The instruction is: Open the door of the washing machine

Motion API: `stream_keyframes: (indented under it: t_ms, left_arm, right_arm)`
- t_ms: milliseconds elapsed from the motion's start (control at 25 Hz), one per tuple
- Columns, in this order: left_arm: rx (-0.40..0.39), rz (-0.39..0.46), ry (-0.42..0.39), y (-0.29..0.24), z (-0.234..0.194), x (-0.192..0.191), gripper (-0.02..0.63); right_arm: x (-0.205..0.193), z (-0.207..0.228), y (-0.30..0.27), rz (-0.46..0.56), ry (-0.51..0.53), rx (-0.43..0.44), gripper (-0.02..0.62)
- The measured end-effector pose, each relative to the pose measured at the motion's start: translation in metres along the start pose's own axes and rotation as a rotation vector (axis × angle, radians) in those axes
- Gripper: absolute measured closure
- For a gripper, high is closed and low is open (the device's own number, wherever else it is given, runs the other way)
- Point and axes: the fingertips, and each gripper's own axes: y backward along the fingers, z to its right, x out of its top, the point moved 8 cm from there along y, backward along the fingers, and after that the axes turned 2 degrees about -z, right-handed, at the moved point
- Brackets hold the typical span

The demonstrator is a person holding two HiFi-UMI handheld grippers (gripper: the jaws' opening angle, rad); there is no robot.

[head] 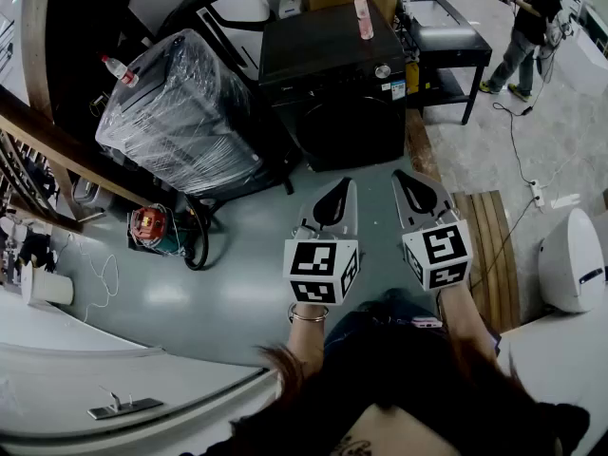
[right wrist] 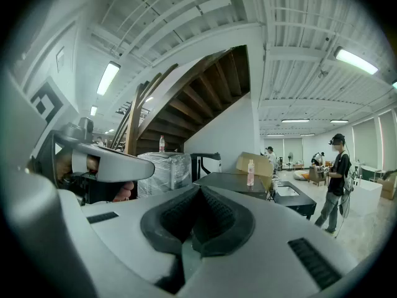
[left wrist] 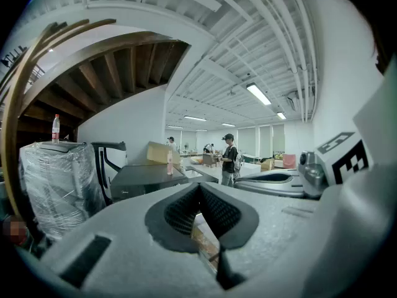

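In the head view, the washer [head: 332, 69] is a black, boxy block with a flat matte top. Its dark front faces you, and the door's outline is hard to make out. A slim pink bottle [head: 364, 15] stands on the washer. A bulky bundle [head: 180, 112] in glossy plastic film sits left of it, and a black table [head: 446, 38] stands right of it. Your left tool [head: 344, 188] and right tool [head: 403, 177] are both grey wedges with black pads. They hang short of the washer's front, not touching it.

In the left gripper view, the left tool [left wrist: 200, 186] is clenched: its ribbed black pads meet at the tip on nothing. The washer [left wrist: 146, 180] lies beyond.

In the right gripper view, the right tool [right wrist: 200, 190] is also clenched and empty. The washer [right wrist: 232, 182] is ahead, well apart.
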Motion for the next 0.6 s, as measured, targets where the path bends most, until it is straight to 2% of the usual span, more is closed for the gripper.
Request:
stream_keyframes:
  t_ms: [600]
  left_arm:
    - [0.040, 0.006, 0.014, -0.051, 0.019, 0.011, 0.594]
  right_arm:
    - [-0.005, 0.058, -0.021, 0.041, -0.036, 0.007, 0.597]
